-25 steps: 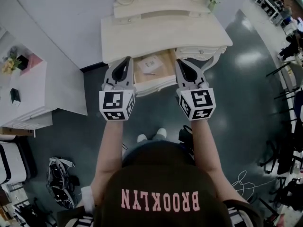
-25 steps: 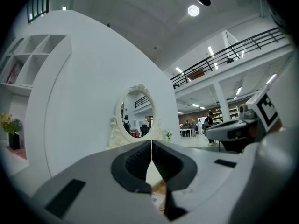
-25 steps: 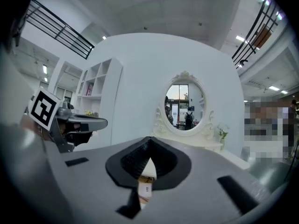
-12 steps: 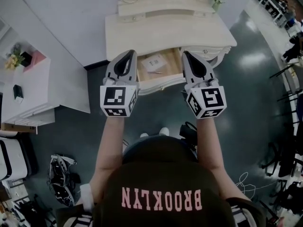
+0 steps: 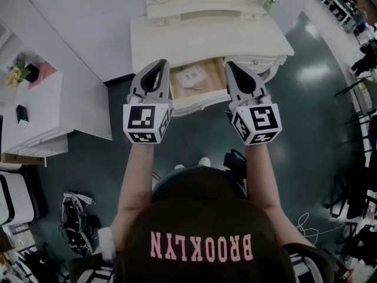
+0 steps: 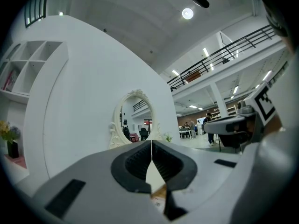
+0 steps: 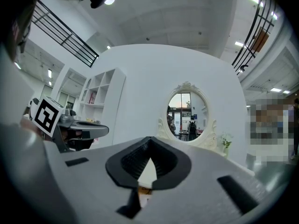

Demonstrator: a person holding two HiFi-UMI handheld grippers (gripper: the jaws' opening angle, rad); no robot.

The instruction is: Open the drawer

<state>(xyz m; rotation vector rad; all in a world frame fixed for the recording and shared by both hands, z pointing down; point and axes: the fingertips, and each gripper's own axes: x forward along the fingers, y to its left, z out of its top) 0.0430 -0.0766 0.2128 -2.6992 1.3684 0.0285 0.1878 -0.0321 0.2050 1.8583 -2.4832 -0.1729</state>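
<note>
Drawer (image 5: 200,103) looks already pulled out, sitting between the two claws and below their tips. There's a paper (image 5: 190,76) inside it.

Risks from here:
- Neither claw is on the drawer. Any forward drift with the jaws closed could nudge the front panel and shove it back in.
- A further pull could take it off its runners. I can't see how much travel is left.
- Both claws sit close to the edge of the dressing table (image 5: 206,37), so a sideways swing could clip the top or a drawer side.

Pose:
- Left gripper (image 5: 158,69): jaws pressed together, nothing between them. It sits just beside the drawer's left side.
- Right gripper (image 5: 234,71): same, tips closed and empty, just beside the drawer's right side.
- Both forearms reach straight out in front, roughly parallel. The claws point about level at the table and the mirror (image 6: 133,118) behind it.
</note>
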